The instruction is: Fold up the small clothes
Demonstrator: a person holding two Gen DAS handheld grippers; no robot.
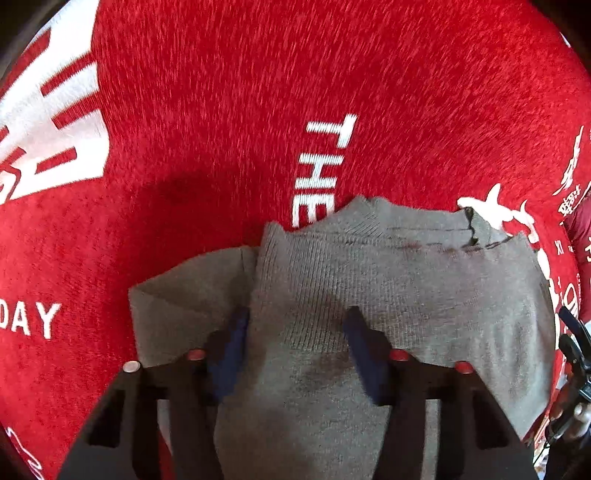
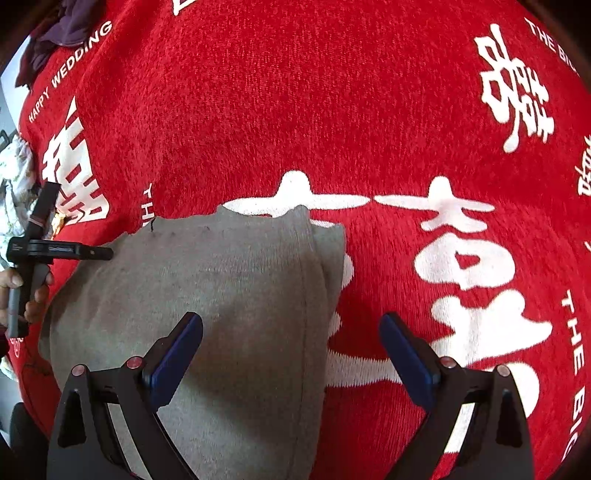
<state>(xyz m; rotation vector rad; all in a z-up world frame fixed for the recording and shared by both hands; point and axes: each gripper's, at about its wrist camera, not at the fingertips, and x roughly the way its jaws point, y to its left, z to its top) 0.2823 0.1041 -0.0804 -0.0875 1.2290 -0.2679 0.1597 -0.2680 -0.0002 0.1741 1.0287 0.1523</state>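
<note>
A grey knit garment lies partly folded on a red cloth, its left sleeve sticking out at the left. My left gripper is open just above the garment's left part, its left finger near the fold edge. In the right wrist view the same grey garment lies lower left. My right gripper is open and empty, straddling the garment's right edge, with its right finger over the red cloth. The left gripper shows at the far left, held by a hand.
The red cloth with white lettering covers the whole surface and also fills the right wrist view. A pile of dark purple clothes lies at the far left corner. A pale patterned cloth lies at the left edge.
</note>
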